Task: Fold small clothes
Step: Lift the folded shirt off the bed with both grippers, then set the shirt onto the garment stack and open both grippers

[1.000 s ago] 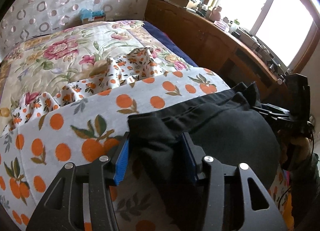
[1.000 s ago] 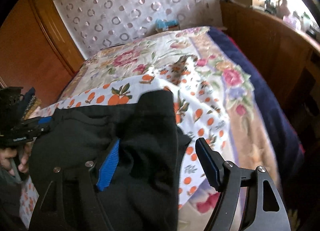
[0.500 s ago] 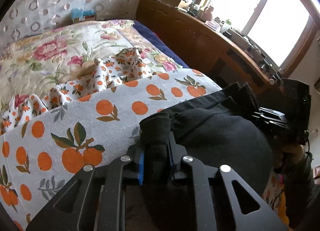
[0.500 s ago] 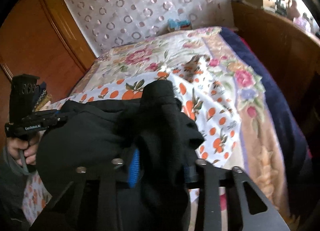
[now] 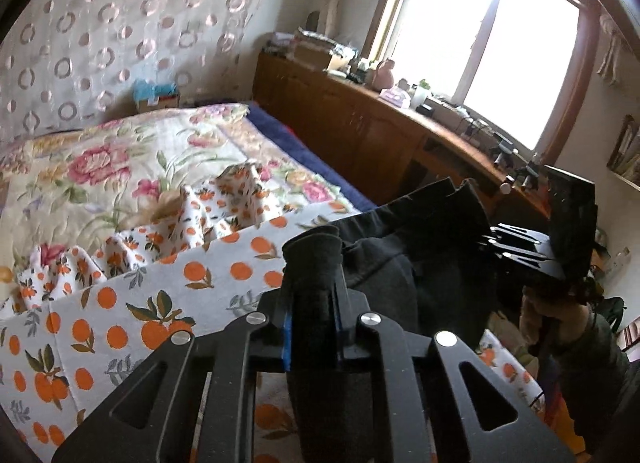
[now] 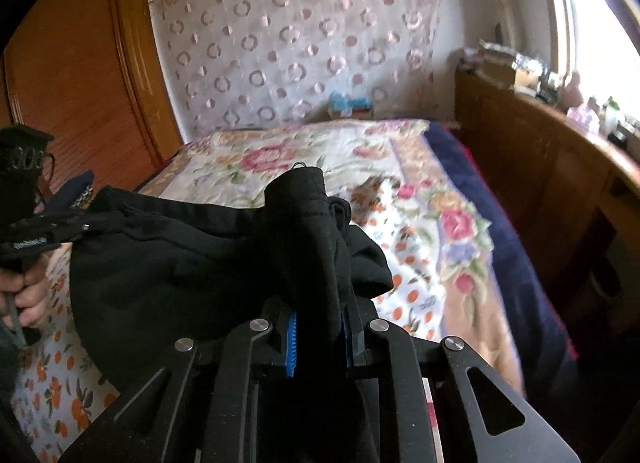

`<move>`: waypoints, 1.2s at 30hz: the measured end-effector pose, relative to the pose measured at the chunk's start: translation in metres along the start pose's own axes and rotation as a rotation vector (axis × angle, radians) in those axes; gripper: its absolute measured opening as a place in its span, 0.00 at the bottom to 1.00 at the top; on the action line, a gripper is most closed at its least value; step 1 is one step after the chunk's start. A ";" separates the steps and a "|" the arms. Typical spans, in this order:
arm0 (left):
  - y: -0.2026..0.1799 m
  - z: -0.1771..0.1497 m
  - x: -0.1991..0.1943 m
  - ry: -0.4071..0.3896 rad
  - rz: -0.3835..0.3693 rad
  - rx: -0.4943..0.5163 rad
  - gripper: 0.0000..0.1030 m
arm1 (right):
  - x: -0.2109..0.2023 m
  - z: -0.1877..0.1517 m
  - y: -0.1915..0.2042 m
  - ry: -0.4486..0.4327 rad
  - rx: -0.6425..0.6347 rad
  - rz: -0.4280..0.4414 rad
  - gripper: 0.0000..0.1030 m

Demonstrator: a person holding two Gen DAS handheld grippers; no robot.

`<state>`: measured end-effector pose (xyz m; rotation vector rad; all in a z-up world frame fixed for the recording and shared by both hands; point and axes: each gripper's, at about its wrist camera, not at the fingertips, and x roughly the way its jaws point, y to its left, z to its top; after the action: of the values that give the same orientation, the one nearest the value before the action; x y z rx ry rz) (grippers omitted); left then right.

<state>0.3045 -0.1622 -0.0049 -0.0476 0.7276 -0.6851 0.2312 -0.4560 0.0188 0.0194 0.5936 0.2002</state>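
Nearest to me, the left gripper [image 5: 312, 327] has a thick fold of the black garment [image 5: 420, 271] pinched between its blue pads, the jaws drawn in narrow and closing on the cloth, with a rolled edge of it poking up above the fingers. The right gripper [image 6: 318, 337] has hold of another bunch of the same black garment [image 6: 180, 263] in the same way, its jaws likewise narrow and closing, a stubby tuft standing up past the pads. Between the two the dark cloth hangs slack, just above the near end of the bed, over an orange-print sheet [image 5: 120, 315] (white with oranges and leaves). A hand [image 6: 28, 295] grips the handle of the other tool at the left edge of the right camera's view. Just beyond the garment, the sheet bunches into a crumpled ridge, and past that lies a floral quilt [image 5: 100, 167] with a dark blue blanket [image 6: 500, 231] along its right side. A long wooden cabinet [image 5: 360, 131] runs down the right, cluttered on top, beneath a bright window [image 5: 480, 51]. At the far end hangs a curtain [image 6: 288, 51] patterned with rings, and a wooden wardrobe [image 6: 80, 75] stands at the far left.
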 end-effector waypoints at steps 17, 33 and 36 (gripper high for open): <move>0.036 -0.013 -0.168 -0.294 0.155 -0.064 0.14 | -0.040 0.045 0.103 -0.200 -0.245 0.180 0.14; 0.162 -0.137 -0.320 -0.406 0.586 -0.356 0.14 | 0.076 0.142 0.377 -0.125 -0.669 0.598 0.14; 0.180 -0.154 -0.317 -0.389 0.638 -0.393 0.14 | 0.114 0.156 0.431 -0.093 -0.730 0.618 0.14</move>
<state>0.1374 0.1958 0.0190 -0.2882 0.4499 0.0867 0.3321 -0.0057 0.1176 -0.4966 0.3798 1.0017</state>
